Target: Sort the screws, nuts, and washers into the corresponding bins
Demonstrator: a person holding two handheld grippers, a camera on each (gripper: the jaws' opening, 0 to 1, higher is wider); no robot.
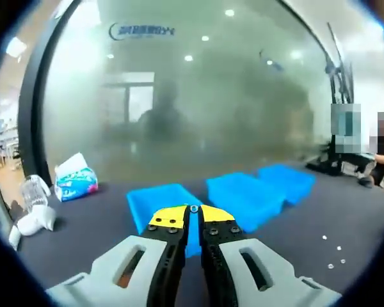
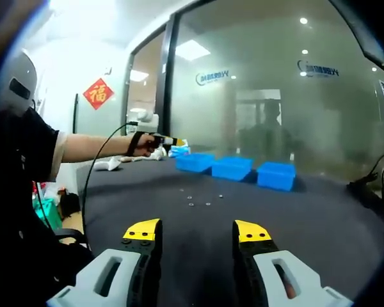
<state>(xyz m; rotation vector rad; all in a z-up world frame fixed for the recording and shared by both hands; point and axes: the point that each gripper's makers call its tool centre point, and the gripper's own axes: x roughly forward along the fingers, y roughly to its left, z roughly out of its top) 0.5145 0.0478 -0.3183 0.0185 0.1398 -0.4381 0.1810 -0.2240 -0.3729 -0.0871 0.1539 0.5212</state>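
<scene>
Three bins in a row, loose hardware on the dark table

Three shallow blue plastic bins (image 2: 232,168) sat side by side near the frosted glass wall, at about 12 o'clock in the right gripper view. Small silvery metal fasteners (image 2: 199,198) lay scattered, well apart from the bins, toward 6 o'clock of them; their kinds were too small to tell.

An office is showing here: a frosted glass wall (image 2: 275,89) bearing a company logo (image 2: 212,77), recessed ceiling lights (image 1: 229,12) glowing.
</scene>
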